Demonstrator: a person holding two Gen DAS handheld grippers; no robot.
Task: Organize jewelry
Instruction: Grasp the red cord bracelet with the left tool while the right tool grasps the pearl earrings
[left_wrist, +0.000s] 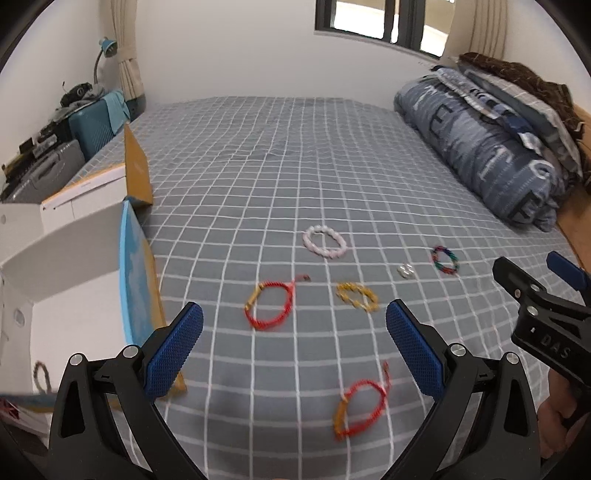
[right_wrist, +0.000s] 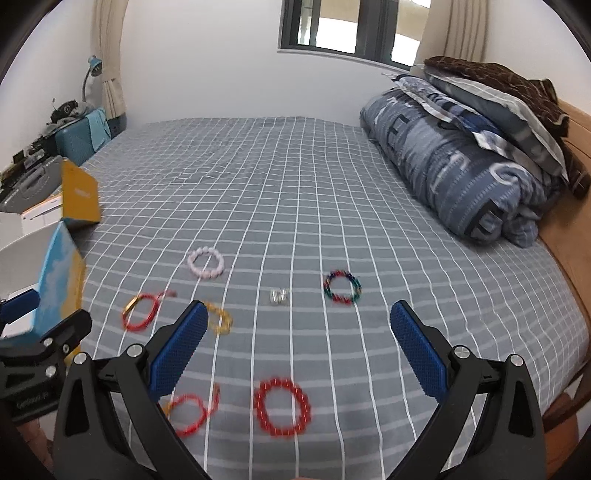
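Both hand-held grippers hang over the near edge of the bed, fingers spread wide and gripping nothing — the left hand-held gripper above a red cord bracelet, the right hand-held gripper above a red bead bracelet that lies flat on the checked bedsheet. Just left of those red beads is that same near cord bracelet, half hidden behind the right gripper's left finger. Farther out on the sheet the rest of the jewelry is scattered, each piece apart from the others: a second red cord bracelet, a yellow bracelet beside it, a pale pink bead bracelet beyond them, a small silvery piece — too small to make out — and a multicoloured bracelet off to the right. At the left edge of the bed stands an open white box with a blue-and-yellow flap; a ring-like piece shows low against it. A rolled blue quilt with pillows sits at the far right.
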